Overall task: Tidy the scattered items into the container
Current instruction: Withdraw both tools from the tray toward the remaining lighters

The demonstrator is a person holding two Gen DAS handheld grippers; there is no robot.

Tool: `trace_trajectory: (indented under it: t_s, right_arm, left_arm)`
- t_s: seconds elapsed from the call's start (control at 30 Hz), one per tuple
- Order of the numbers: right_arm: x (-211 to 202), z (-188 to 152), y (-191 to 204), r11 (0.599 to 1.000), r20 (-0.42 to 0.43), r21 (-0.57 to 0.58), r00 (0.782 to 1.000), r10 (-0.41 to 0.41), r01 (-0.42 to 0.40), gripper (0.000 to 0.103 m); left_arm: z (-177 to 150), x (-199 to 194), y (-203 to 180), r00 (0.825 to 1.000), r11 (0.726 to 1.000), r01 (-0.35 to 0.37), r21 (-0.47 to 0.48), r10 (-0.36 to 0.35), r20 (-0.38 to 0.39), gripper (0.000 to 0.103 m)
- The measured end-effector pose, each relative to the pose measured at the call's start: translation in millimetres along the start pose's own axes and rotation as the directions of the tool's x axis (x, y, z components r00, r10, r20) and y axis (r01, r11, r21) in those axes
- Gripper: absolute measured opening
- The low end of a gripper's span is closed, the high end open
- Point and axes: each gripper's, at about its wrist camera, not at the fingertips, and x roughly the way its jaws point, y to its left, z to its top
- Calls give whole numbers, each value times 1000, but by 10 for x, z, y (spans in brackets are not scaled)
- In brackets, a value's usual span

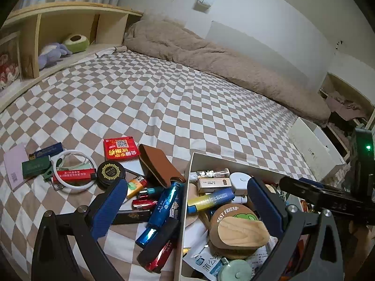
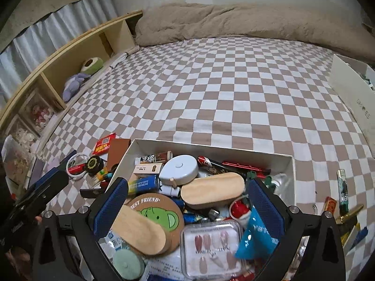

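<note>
Right gripper point(image 2: 185, 207) hung over the white rectangular cardboard container point(image 2: 211, 145), jaws spread wide and gripping nothing; a clear plastic case of press-on nails point(image 2: 212, 249) lay just below and between them, likely just dropped. Left gripper point(image 1: 185, 208) straddled the container's left wall, jaws released, empty. A shiny blue foil tube point(image 1: 164, 207) lay between them on the checked bedsheet point(image 1: 164, 98), probably next.
</note>
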Motion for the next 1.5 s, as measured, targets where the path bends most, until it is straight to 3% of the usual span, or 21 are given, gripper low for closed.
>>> trace_trajectory:
  t_s: [0.33, 0.93, 1.07, 1.5]
  right_arm:
    - [-384, -236, -14, 998, 90, -25, 995, -49, 51, 102]
    - [-819, -524, -51, 982, 212, -29, 961, -175, 185, 103]
    - [-873, -559, -64, 973, 225, -33, 950, -216, 229, 103]
    - [-917, -642, -166, 966, 240, 14, 936, -256, 260, 103]
  left_arm:
    - [-17, -95, -80, 1000, 999, -9, 35, 9, 8, 103]
    - [-97, -337, -418, 999, 986, -14, 166, 5, 54, 103]
    - [-113, -336, -458, 998, 982, -22, 185, 11, 57, 103]
    - [-166, -337, -562, 997, 968, -43, 249, 26, 69, 103]
